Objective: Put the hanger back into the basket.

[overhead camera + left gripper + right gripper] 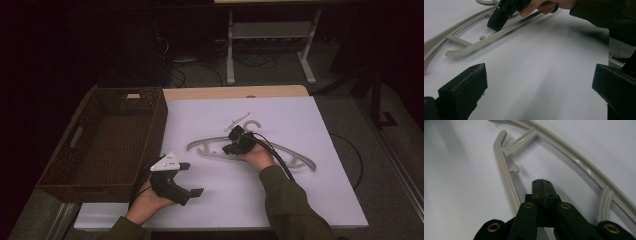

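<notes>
- Flat on the white table sheet (300,200) lies the grey plastic clothes hanger (300,159), hook end pointing away from the person, long axis running left-right across the table, slightly tilted.
- Right gripper (234,145) sits over the hanger's middle, low on it; in the right gripper view its jaws are pressed together tip to tip, apparently with nothing between them, and the hanger's lower bar (505,180) runs just left of the tips, curved shoulder bar (584,162) to the right.
- So the hanger lies right under and beside the right jaws; a grasp would likely need them reopened across the lower bar.
- Left gripper (192,179) rests near the table's front edge, well apart from the hanger, jaws spread wide, holding nothing.
- Right hand (257,156) is clearly the nearer one.
- Brown woven wicker basket (155,125) stands at the left, touching nothing, beside the sheet.
</notes>
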`<state>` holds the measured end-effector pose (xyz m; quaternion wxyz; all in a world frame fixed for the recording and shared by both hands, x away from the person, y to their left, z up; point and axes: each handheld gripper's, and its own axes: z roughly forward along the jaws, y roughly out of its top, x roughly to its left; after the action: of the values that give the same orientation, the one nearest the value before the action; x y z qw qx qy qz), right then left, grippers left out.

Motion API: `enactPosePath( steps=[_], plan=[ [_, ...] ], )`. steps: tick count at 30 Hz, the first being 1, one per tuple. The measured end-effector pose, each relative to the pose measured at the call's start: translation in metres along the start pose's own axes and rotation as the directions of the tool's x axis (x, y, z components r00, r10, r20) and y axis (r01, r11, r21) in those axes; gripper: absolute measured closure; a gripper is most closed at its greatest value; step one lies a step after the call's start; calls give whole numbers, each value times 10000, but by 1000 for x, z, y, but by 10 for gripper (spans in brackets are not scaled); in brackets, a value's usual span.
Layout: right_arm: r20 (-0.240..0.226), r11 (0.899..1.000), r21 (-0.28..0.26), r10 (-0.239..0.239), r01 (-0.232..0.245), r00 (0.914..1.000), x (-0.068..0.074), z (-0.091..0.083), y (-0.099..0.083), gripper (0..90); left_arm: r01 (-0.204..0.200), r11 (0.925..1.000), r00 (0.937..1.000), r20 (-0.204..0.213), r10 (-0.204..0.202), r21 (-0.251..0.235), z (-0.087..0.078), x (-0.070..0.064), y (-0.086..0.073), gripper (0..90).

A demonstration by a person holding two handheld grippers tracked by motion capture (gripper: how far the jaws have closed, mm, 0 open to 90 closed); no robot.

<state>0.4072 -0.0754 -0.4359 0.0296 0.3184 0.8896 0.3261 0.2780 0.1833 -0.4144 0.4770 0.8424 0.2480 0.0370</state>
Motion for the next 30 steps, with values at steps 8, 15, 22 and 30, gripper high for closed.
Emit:
enactPosePath(
  steps=[8, 15, 22, 30],
  plan=[
    [-215, 9996, 179, -229, 233, 9995, 12, -2, -7, 898, 16, 10000, 10000, -26, -16, 34, 0, 1, 0, 0],
    [-800, 9978, 360, -533, 563, 9954, 28, -11, -23, 898, -7, 10000, 10000, -30, 7, 81, 0, 0, 0, 0],
    [-1212, 9902, 597, -1187, 1266, 9855, 47, -25, -45, 898, 30, 9999, 10000, -27, -29, 99, 1, 0, 0, 0],
    [-1556, 9879, 549, -1348, 1448, 9786, 61, -45, -71, 898, 14, 9999, 10000, -44, -13, 154, 2, 0, 0, 0]
  ],
)
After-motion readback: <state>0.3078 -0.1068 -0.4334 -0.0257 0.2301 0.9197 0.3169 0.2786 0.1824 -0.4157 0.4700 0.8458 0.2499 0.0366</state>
